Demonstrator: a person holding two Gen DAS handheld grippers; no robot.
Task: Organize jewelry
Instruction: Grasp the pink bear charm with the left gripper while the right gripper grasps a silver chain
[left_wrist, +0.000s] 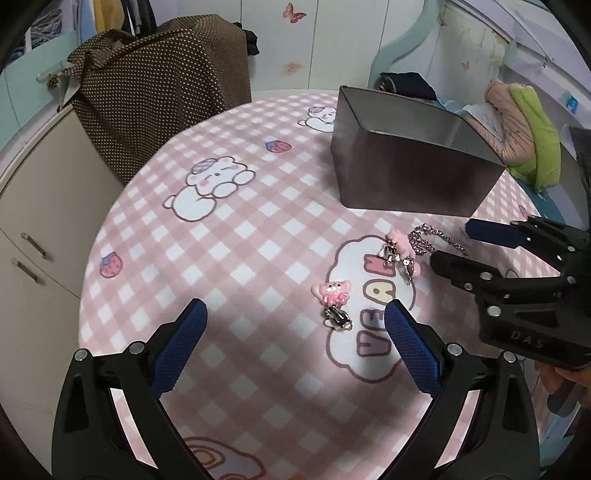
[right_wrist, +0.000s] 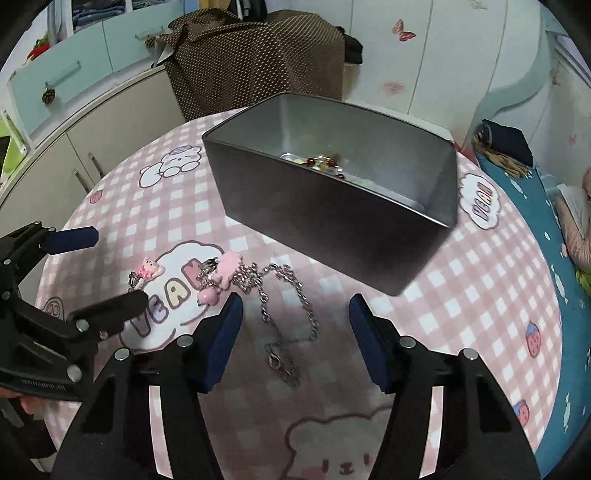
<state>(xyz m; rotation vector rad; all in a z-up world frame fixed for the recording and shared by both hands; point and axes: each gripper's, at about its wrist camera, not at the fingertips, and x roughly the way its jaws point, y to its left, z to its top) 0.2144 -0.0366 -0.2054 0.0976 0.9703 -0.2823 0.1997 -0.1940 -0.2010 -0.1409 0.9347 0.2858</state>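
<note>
Right gripper (right_wrist: 293, 339): fingers set partly apart, nothing gripped, a silver chain necklace (right_wrist: 286, 317) seen lying on the worktop (right_wrist: 461, 295) between them. Left gripper (left_wrist: 295, 343): fingers spread wide and empty, a pink bear charm (left_wrist: 332, 293) seen just ahead, with a second cluster of pink charms (left_wrist: 400, 251) beyond it touching the necklace. Grey metal tin (right_wrist: 325, 221): placed upright behind the loose pieces on the pink checked cloth, beaded jewellery (right_wrist: 321, 162) seen inside.
</note>
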